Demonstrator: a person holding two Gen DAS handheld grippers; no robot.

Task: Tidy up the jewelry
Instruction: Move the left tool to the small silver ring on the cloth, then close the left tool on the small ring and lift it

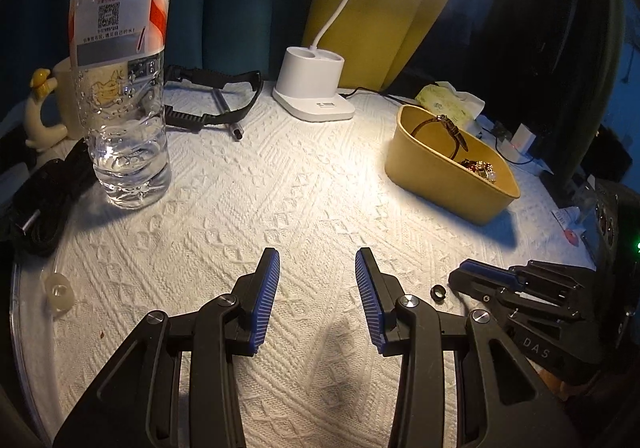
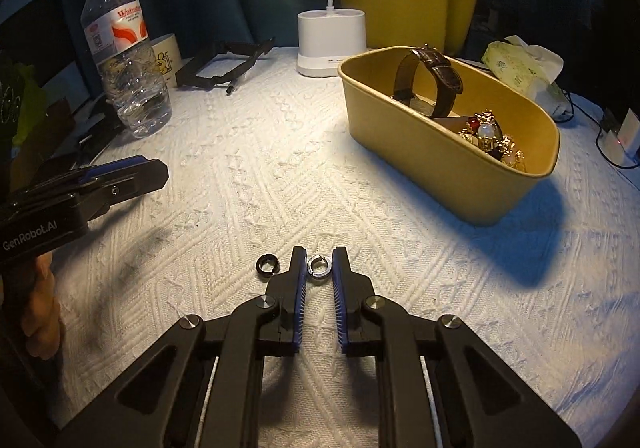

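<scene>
A silver ring (image 2: 318, 267) lies on the white cloth between the fingertips of my right gripper (image 2: 319, 262), whose jaws are closed in around it. A dark ring (image 2: 266, 263) lies just left of the left finger; it also shows in the left wrist view (image 1: 438, 292). The yellow tub (image 2: 440, 163) at the right holds a brown-strapped watch (image 2: 434, 81) and gold beaded jewelry (image 2: 490, 137); the tub shows in the left wrist view (image 1: 448, 171) too. My left gripper (image 1: 317, 268) is open and empty above the cloth. The right gripper appears in the left wrist view (image 1: 492, 280).
A water bottle (image 1: 120, 87), a mug (image 1: 66, 103), a black hand grip (image 1: 216, 99), a white lamp base (image 1: 314, 87) and a tissue pack (image 2: 520, 67) stand around the table's far side. A translucent cap (image 1: 59, 292) lies near the left edge.
</scene>
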